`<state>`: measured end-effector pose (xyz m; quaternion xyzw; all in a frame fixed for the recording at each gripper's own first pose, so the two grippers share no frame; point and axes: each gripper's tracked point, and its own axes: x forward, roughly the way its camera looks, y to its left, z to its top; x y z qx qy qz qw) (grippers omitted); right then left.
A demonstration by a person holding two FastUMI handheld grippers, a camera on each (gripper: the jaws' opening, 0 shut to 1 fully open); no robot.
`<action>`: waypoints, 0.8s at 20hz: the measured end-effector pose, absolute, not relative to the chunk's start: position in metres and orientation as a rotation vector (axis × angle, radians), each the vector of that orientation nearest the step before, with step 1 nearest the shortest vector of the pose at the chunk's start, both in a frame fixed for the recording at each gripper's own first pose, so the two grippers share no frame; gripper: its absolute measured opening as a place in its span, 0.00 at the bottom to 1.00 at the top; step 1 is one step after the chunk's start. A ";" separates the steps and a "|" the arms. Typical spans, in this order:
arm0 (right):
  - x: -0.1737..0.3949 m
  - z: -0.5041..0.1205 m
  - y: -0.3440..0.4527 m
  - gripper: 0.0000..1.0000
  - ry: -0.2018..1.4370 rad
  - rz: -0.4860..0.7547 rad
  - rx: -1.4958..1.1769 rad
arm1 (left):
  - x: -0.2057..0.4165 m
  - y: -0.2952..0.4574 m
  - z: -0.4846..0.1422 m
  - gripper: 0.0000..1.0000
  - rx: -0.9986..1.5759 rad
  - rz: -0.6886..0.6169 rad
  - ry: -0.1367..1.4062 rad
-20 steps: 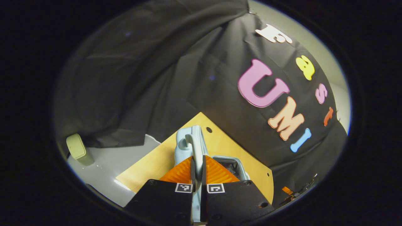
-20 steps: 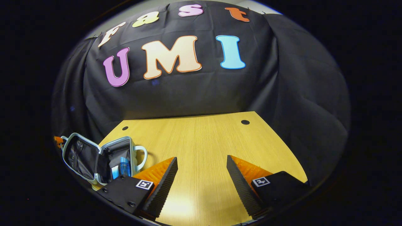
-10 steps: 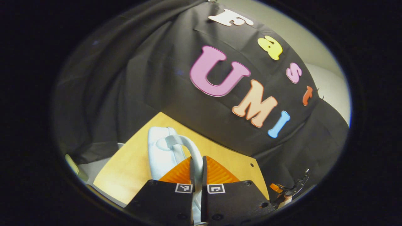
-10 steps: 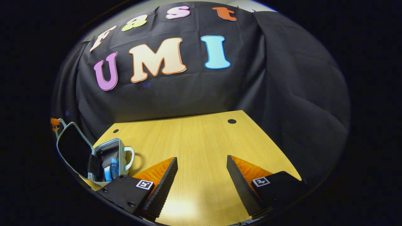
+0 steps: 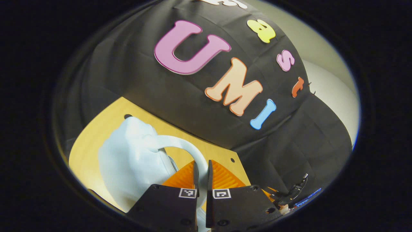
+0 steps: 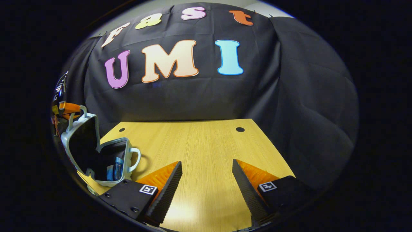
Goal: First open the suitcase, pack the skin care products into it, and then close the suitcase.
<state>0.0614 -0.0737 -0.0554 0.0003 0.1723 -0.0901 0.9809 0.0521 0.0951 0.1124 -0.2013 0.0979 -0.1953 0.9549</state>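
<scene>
Left gripper pinches the handle of the pale blue suitcase, whose lid stands partly raised.

In the left gripper view both fingers press on the curved handle, with the case's smooth outer shell just to the left over the wooden table. In the right gripper view the suitcase sits at the table's near left, its lid tilted up, blue skin care products inside. The right gripper hangs spread wide over bare table, well apart from the case.
</scene>
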 end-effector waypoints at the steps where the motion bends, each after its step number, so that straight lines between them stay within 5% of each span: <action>1: 0.060 -0.055 -0.072 0.98 0.346 -0.177 -0.007 | 0.061 0.081 0.106 0.04 -0.405 -0.411 0.223; 9: 0.052 -0.054 -0.075 0.98 0.346 -0.190 -0.004 | 0.123 0.000 0.012 0.04 -0.393 -0.450 0.482; 16: 0.035 -0.059 -0.075 0.98 0.336 -0.210 0.012 | 0.154 -0.019 -0.065 0.04 -0.258 -0.350 0.691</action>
